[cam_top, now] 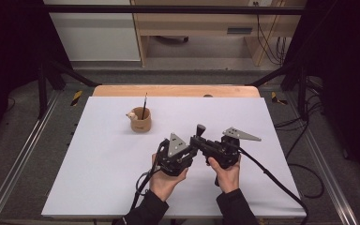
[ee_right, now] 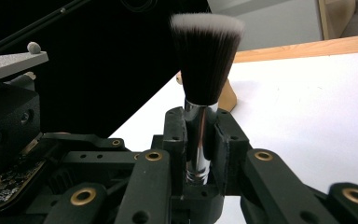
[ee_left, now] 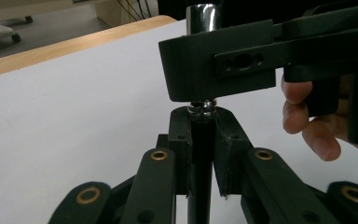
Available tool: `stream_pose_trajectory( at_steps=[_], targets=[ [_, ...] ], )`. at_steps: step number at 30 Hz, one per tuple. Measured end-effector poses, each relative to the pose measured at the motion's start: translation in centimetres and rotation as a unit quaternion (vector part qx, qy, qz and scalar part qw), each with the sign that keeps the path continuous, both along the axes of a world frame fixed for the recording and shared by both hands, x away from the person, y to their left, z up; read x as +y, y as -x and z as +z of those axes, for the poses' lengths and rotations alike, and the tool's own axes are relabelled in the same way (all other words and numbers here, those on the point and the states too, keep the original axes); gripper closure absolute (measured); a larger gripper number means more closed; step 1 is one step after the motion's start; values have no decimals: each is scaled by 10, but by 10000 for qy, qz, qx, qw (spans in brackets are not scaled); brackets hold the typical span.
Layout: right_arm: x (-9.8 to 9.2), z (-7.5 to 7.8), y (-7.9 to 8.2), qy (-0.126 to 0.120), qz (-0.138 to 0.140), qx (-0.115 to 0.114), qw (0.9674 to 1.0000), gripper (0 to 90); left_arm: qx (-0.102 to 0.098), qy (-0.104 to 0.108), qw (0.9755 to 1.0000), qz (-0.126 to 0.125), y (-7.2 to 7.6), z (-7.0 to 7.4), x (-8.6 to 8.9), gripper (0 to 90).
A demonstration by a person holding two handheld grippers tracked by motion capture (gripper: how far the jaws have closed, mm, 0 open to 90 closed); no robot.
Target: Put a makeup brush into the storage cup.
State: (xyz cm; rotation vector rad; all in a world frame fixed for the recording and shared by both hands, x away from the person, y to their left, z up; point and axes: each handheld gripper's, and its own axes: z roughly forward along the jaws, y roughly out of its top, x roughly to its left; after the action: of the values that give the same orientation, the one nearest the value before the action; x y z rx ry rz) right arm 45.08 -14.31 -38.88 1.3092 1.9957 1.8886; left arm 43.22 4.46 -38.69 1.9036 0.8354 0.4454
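A makeup brush (cam_top: 200, 129) with dark, pale-tipped bristles (ee_right: 207, 56), a silver ferrule and a black handle (ee_left: 201, 154) stands upright between both grippers above the white table middle. My right gripper (ee_right: 199, 116) is shut on the ferrule, bristles rising above its jaws. Lower down, my left gripper (ee_left: 201, 116) is shut on the black handle, just under the right gripper's jaw block (ee_left: 219, 65). In the high view the left gripper (cam_top: 193, 146) and right gripper (cam_top: 202, 142) meet nose to nose at the brush.
A small wooden cup (cam_top: 140, 121) stands at the back left with a thin dark stick (cam_top: 144, 104) upright in it and a cream figure on its rim. The white sheet (cam_top: 98, 164) covers the table up to a wooden far edge (cam_top: 176, 90). Cables trail toward the front.
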Motion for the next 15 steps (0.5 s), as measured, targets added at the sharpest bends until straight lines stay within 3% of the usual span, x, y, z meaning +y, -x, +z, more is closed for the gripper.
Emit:
stream_pose_trajectory(
  at_steps=[7,15],
  targets=[
    [-1,2,1,-12,-50,-77,10000,721,-138,-4,9999,61,2,1,1,788],
    [-11,10,7,283,-72,-360,9989,571,-145,13,9995,273,-5,1,18,788]
  ],
)
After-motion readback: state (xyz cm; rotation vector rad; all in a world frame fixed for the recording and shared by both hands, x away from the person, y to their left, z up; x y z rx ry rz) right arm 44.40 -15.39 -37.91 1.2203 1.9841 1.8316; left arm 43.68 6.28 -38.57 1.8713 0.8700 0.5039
